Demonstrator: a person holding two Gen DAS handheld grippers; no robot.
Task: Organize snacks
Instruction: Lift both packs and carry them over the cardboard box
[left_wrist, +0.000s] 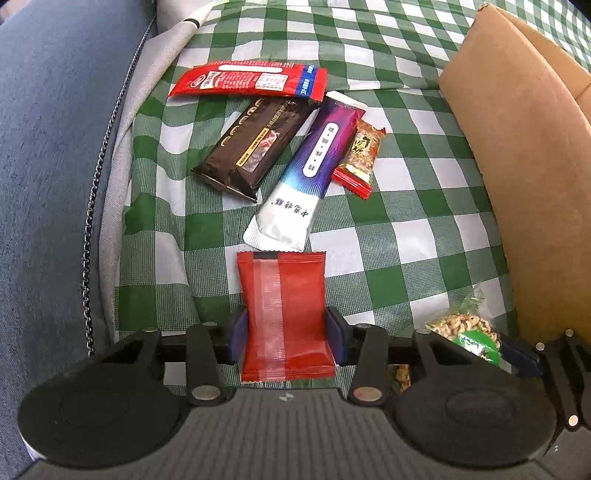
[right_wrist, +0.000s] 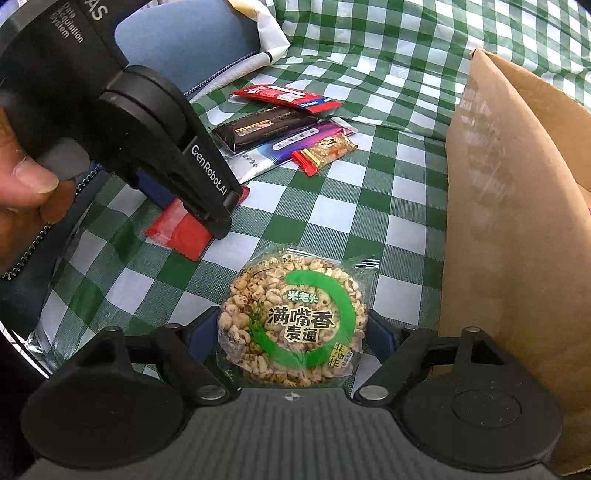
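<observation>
A plain red snack packet (left_wrist: 284, 314) lies on the green checked cloth (left_wrist: 388, 229), and my left gripper (left_wrist: 286, 328) is shut on it, a blue pad pressing each long side. In the right wrist view the same red packet (right_wrist: 181, 232) shows under the left gripper (right_wrist: 214, 221), which points steeply down. My right gripper (right_wrist: 291, 332) is shut on a round puffed-grain cake (right_wrist: 291, 321) in clear wrap with a green ring. That cake (left_wrist: 465, 332) also shows at the lower right of the left wrist view.
Further back lie a long red packet (left_wrist: 247, 79), a dark brown packet (left_wrist: 255, 147), a purple-and-silver stick (left_wrist: 314, 173) and a small red nut bar (left_wrist: 360, 155). A brown cardboard box (right_wrist: 517, 221) stands at the right. Blue fabric with a chain (left_wrist: 88, 221) borders the left; a hand (right_wrist: 22, 184) grips the left tool.
</observation>
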